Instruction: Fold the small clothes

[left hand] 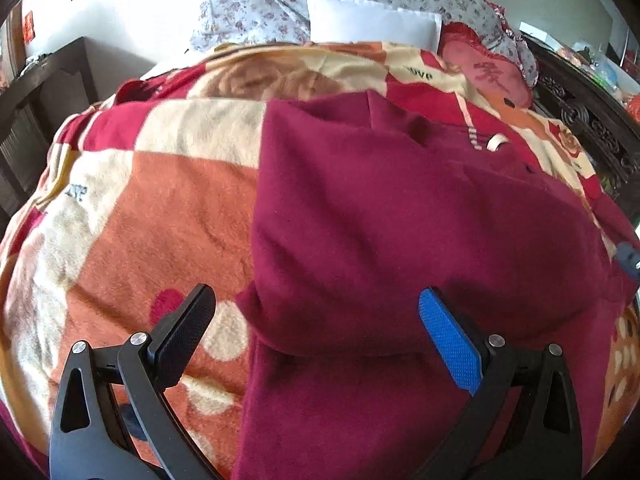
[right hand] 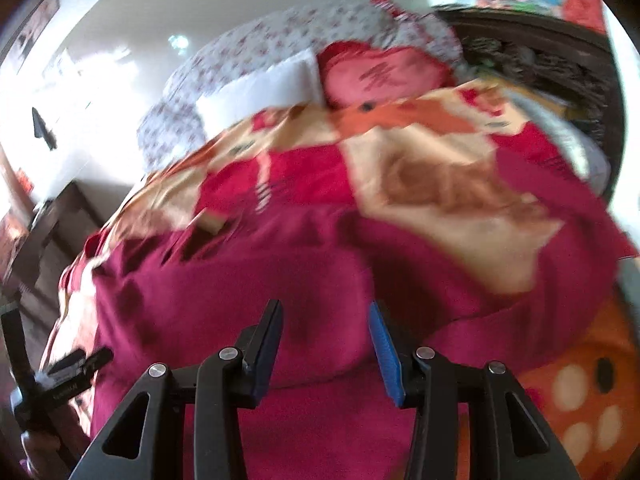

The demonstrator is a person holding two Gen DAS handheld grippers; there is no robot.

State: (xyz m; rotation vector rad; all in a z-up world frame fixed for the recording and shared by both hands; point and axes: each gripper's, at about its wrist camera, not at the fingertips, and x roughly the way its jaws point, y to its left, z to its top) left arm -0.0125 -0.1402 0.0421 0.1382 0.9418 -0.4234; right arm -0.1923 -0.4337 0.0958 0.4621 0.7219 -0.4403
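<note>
Maroon garment (left hand: 400,220) spread, partly folded, on patterned blanket (left hand: 140,208) over bed, between wide-open, empty left gripper (left hand: 316,336) jaws at its near fold, and beneath right gripper (right hand: 326,348) jaws, partly apart, gripping nothing.

The garment (left hand: 400,220) in the middle of the frame is one plain deep maroon. Under it, the blanket (left hand: 140,208) is a patchwork of orange, cream and red blocks — with pale dots at the lower edge. At the top, the quilt (left hand: 248,12) is white with small reddish flowers; beside it, upper right, a pink-and-red cushion (left hand: 488,72). The gripper pads — one black (left hand: 188,332), one blue (left hand: 448,344).
</note>
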